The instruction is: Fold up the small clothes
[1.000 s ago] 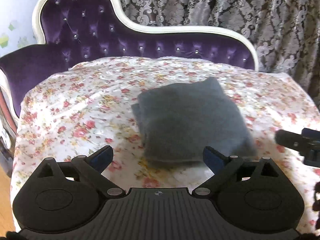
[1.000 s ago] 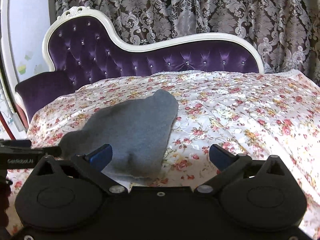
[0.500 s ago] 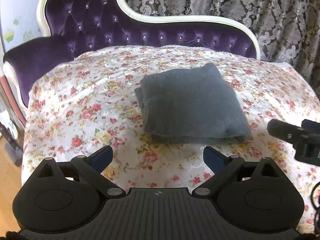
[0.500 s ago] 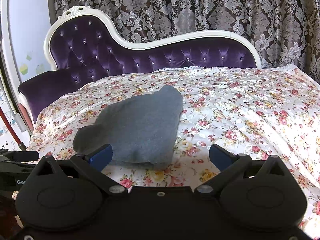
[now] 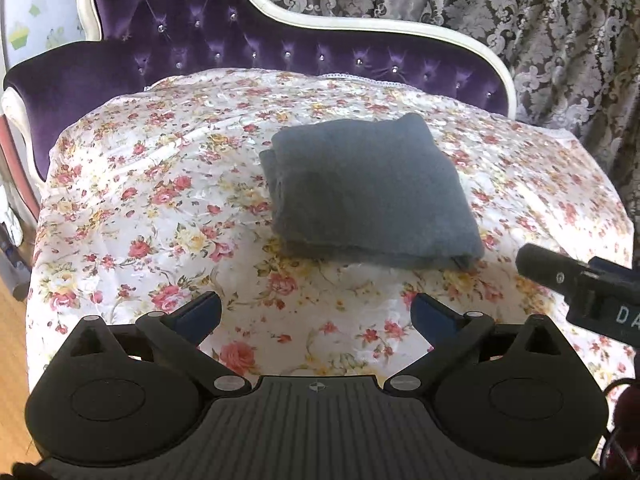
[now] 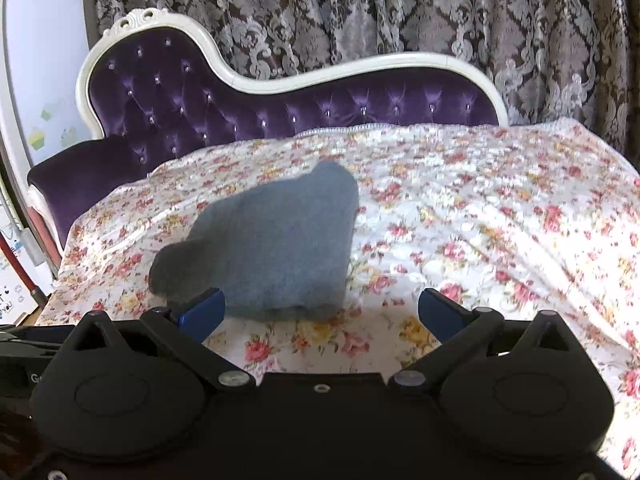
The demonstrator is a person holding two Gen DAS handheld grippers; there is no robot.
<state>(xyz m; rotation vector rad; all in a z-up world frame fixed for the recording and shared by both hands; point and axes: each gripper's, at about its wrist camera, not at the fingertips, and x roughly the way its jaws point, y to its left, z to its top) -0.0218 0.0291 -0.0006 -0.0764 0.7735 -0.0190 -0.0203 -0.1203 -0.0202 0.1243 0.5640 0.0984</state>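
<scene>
On a floral cover (image 5: pixel 132 184) over a purple sofa (image 5: pixel 168 36), a grey garment (image 5: pixel 368 196) is seen folded into a compact square.

Both claws are held wide and empty: the left claw (image 5: pixel 316 312) just short of the garment's near edge, the right claw (image 6: pixel 320 312) beside its corner. The fold looks finished. If any tidying is wanted, the stacked edges should be pressed flat lightly, not pinched, so the layers are not dragged apart.

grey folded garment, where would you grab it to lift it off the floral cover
Grip the near right corner of the grey folded garment, coming in low from the front: the stacked layers show there, so one pinch likely catches them all. Both grippers are open and clear.
</scene>
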